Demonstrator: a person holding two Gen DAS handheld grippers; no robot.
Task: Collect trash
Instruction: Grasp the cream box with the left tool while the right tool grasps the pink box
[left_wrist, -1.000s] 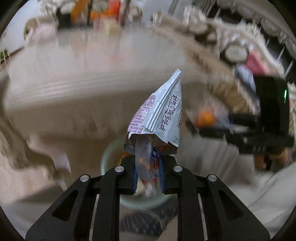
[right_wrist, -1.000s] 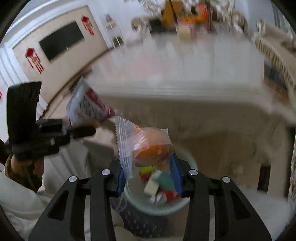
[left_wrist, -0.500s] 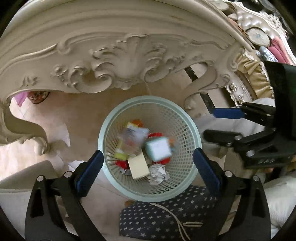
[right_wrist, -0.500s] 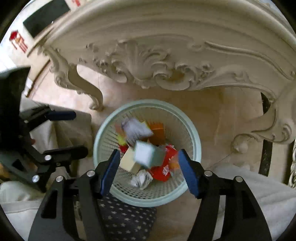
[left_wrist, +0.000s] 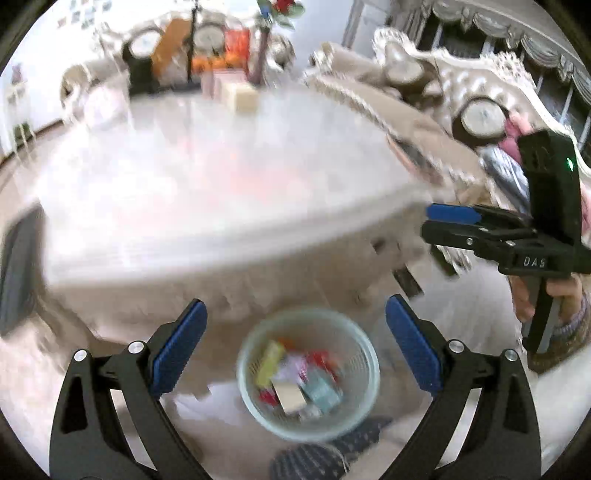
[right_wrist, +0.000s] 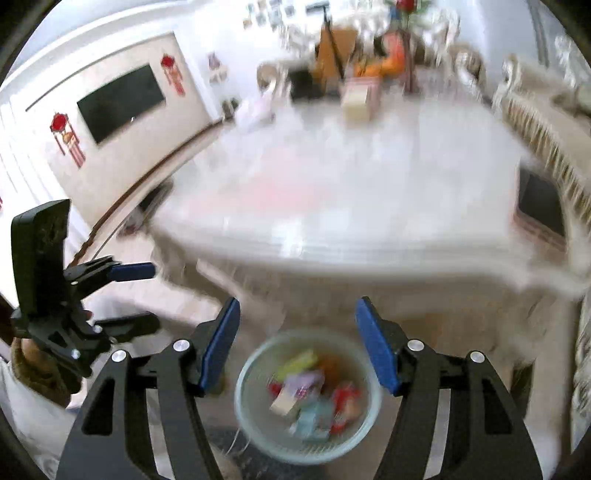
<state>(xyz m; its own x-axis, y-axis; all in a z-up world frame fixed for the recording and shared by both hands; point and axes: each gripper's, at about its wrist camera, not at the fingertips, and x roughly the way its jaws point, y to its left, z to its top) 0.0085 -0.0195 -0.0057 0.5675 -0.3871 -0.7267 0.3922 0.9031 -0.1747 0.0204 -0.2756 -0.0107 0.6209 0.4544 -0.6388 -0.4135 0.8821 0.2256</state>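
Note:
A pale green mesh waste basket (left_wrist: 243, 384) stands on the floor below the table's near edge, holding several wrappers and small boxes (left_wrist: 295, 384). It also shows in the right wrist view (right_wrist: 240, 391) with the trash (right_wrist: 314, 391) inside. My left gripper (left_wrist: 295, 332) is open and empty above and in front of the basket. My right gripper (right_wrist: 297, 332) is open and empty above the basket. The right gripper shows at the right of the left wrist view (left_wrist: 443, 221), and the left gripper at the left of the right wrist view (right_wrist: 144, 291). Both views are blurred.
A large pale ornate table (left_wrist: 207, 177) fills the middle. At its far end are a beige box (left_wrist: 242, 96), clocks and orange items. An ornate sofa (left_wrist: 461, 96) lies right. A dark starred cushion (left_wrist: 314, 458) lies beside the basket.
Both grippers opened and dropped their wrappers into the basket. Since then both have tilted up from looking down into the basket to looking across the table.

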